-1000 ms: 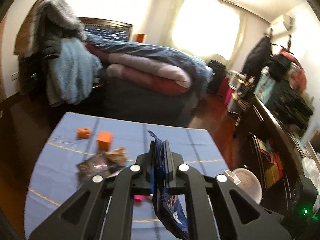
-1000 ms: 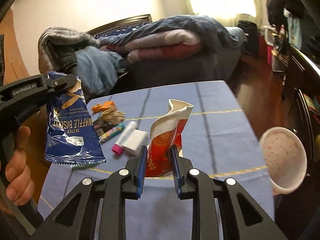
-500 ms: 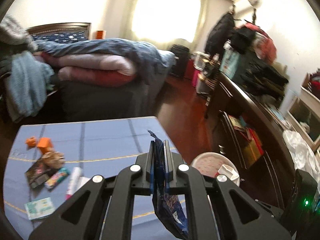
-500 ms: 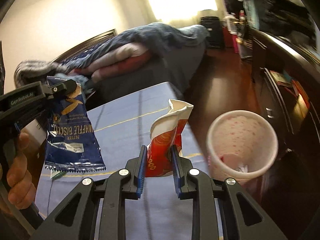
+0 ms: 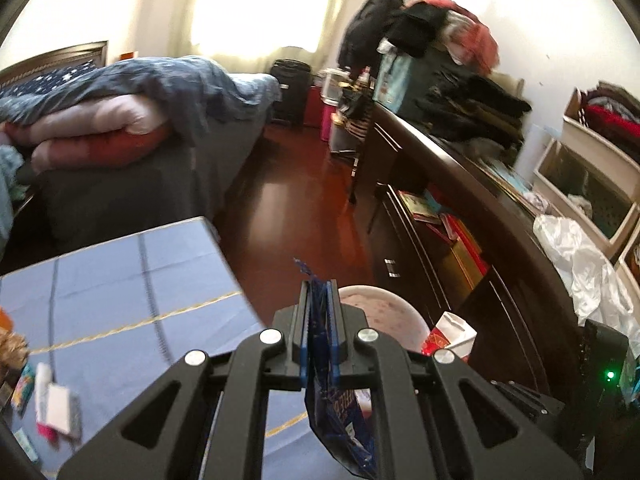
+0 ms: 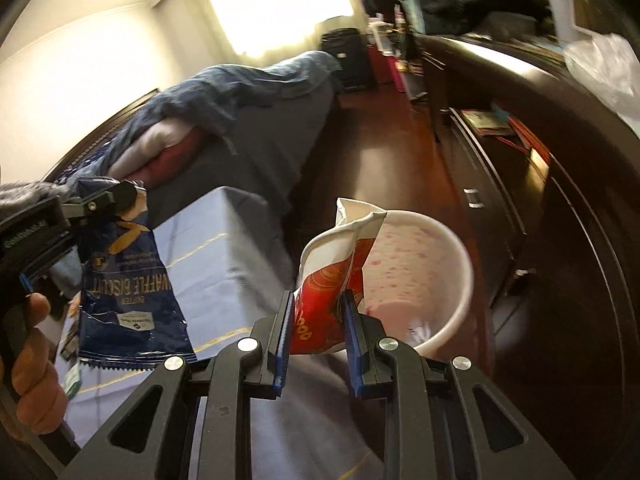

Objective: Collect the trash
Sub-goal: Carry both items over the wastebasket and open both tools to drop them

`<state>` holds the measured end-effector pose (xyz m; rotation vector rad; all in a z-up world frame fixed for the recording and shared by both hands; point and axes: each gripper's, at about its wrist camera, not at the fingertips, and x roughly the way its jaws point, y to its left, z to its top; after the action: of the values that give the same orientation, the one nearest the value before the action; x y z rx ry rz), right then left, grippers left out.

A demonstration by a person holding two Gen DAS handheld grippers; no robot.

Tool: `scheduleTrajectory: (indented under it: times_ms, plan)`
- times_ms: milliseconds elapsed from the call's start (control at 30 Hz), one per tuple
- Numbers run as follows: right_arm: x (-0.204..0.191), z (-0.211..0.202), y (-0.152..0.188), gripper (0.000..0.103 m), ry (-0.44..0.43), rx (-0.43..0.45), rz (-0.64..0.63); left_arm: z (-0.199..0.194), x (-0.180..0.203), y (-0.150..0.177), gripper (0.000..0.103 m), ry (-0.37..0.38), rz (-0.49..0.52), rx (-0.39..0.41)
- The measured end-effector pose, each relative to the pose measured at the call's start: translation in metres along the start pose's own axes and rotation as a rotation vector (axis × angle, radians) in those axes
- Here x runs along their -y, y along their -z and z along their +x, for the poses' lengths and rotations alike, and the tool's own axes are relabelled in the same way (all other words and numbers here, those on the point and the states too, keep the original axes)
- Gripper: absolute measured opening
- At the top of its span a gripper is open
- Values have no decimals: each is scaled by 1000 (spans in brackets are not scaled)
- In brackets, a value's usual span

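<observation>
My left gripper [image 5: 319, 300] is shut on a dark blue waffle biscuit wrapper [image 5: 340, 420] that hangs below its fingers; the gripper [image 6: 116, 194] and wrapper [image 6: 128, 280] also show in the right wrist view, over the table's right part. My right gripper [image 6: 318, 312] is shut on a crumpled red and white wrapper [image 6: 336, 276], held just left of the pink-speckled white trash bin [image 6: 432, 264]. In the left wrist view the bin [image 5: 384, 312] sits past the table edge, with the red wrapper [image 5: 452, 334] at its right rim.
The blue-clothed table [image 5: 120, 280] holds several small items at its left [image 5: 52, 404]. A bed with piled quilts [image 5: 120, 112] stands behind it. A dark dresser [image 5: 480, 208] with clothes runs along the right. Red-brown floor [image 5: 304, 184] lies between them.
Both grippers have swung right with their wrappers, from over the table toward the bin. The bin now sits directly behind the red wrapper. Both grips are unchanged.
</observation>
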<state>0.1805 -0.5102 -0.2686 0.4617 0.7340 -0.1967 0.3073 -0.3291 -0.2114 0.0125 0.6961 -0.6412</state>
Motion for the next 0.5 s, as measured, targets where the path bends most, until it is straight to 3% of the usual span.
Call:
scheduleTrajectory:
  times_ms: [167,433,500]
  plan:
    - [28,24,-5,24,53,-17,39,45,24,-5,10,21,66,-24]
    - [52,55,-14,24,97,-32,48,115,39,-7,11,60,87,-102]
    - [56,63,-17,24,106,-35,45,128,42,-6,16,65,91,-117]
